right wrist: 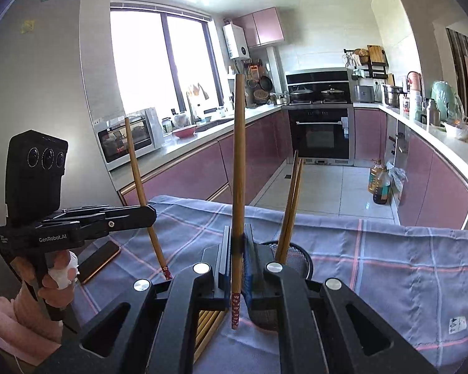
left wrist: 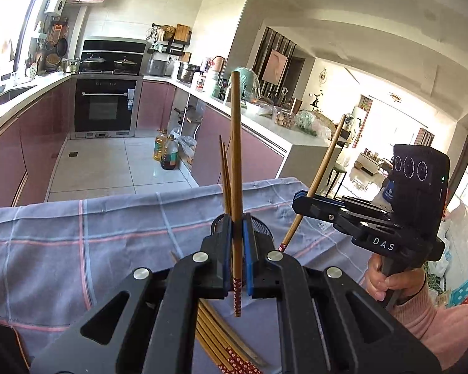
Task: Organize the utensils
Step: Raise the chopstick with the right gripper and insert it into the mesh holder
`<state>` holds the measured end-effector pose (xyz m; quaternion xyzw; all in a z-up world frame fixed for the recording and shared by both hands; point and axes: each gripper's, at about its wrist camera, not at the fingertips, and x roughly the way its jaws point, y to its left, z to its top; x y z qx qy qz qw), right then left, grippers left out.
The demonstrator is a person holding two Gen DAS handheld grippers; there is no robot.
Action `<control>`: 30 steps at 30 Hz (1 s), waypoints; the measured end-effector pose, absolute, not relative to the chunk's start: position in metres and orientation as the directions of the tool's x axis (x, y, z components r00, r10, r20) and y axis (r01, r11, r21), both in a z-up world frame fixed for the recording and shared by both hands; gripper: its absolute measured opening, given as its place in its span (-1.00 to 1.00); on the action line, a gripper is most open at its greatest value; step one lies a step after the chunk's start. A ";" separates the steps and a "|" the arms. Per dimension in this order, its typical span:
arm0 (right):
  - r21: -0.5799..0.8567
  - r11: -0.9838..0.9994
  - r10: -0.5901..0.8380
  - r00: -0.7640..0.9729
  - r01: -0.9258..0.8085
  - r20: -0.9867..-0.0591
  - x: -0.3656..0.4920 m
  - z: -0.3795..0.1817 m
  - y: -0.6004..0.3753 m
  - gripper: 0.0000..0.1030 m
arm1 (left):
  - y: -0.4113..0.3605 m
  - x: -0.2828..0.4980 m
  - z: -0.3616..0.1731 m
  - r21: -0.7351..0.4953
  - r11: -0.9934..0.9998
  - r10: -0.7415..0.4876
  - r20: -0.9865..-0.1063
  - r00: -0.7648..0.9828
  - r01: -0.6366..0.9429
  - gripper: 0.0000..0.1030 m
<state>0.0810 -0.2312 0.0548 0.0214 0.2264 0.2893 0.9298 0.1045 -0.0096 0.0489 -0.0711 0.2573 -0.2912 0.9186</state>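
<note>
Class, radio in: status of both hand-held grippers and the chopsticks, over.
Left hand-held gripper and right hand-held gripper each shut on one chopstick. Mesh holder has two. Loose pile on cloth. Path clear.

A home kitchen: pink cabinets, built-in oven, pots on the stove, sink-side window.

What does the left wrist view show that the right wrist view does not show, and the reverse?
Only the left wrist view: the right gripper from the side, shut on a chopstick, and a bright living room behind it.

Only the right wrist view: the left gripper from the side with its chopstick, a phone on the cloth, the window and a countertop oven.

Both: the checked cloth, the black mesh holder with two chopsticks in it, loose chopsticks lying below, and the built-in oven.
</note>
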 end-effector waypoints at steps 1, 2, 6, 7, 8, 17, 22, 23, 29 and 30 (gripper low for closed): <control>0.165 0.834 0.545 0.737 -0.527 -0.400 0.081 0.059 -0.232 -0.88 | -0.012 0.107 0.054 -0.282 0.818 -0.575 -0.420 0.702 0.501 -0.86; 0.162 0.836 0.542 0.744 -0.525 -0.391 0.082 0.063 -0.232 -0.88 | -0.014 0.109 0.058 -0.282 0.816 -0.578 -0.410 0.705 0.505 -0.86; 0.152 0.845 0.530 0.766 -0.512 -0.364 0.087 0.075 -0.237 -0.88 | -0.024 0.117 0.077 -0.268 0.812 -0.584 -0.368 0.724 0.519 -0.86; 0.148 0.847 0.526 0.770 -0.510 -0.360 0.088 0.075 -0.238 -0.88 | -0.027 0.119 0.080 -0.260 0.814 -0.581 -0.362 0.729 0.520 -0.86; 0.146 0.849 0.524 0.774 -0.507 -0.357 0.090 0.077 -0.239 -0.88 | -0.030 0.121 0.083 -0.255 0.813 -0.582 -0.359 0.730 0.523 -0.86; 0.142 0.865 0.497 0.778 -0.481 -0.385 0.115 0.066 -0.238 -0.88 | -0.053 0.147 0.080 -0.224 0.835 -0.549 -0.391 0.739 0.502 -0.86; 0.151 0.871 0.481 0.750 -0.468 -0.453 0.129 0.048 -0.234 -0.88 | -0.068 0.161 0.061 -0.207 0.839 -0.537 -0.462 0.706 0.503 -0.85; 0.154 0.872 0.480 0.744 -0.465 -0.466 0.130 0.044 -0.234 -0.88 | -0.070 0.163 0.056 -0.204 0.842 -0.531 -0.479 0.699 0.500 -0.85; 0.174 0.869 0.477 0.692 -0.464 -0.542 0.140 0.029 -0.234 -0.88 | -0.074 0.168 0.029 -0.195 0.835 -0.527 -0.551 0.647 0.514 -0.86; 0.179 0.867 0.480 0.679 -0.466 -0.555 0.140 0.027 -0.232 -0.88 | -0.075 0.169 0.026 -0.189 0.834 -0.524 -0.561 0.640 0.518 -0.85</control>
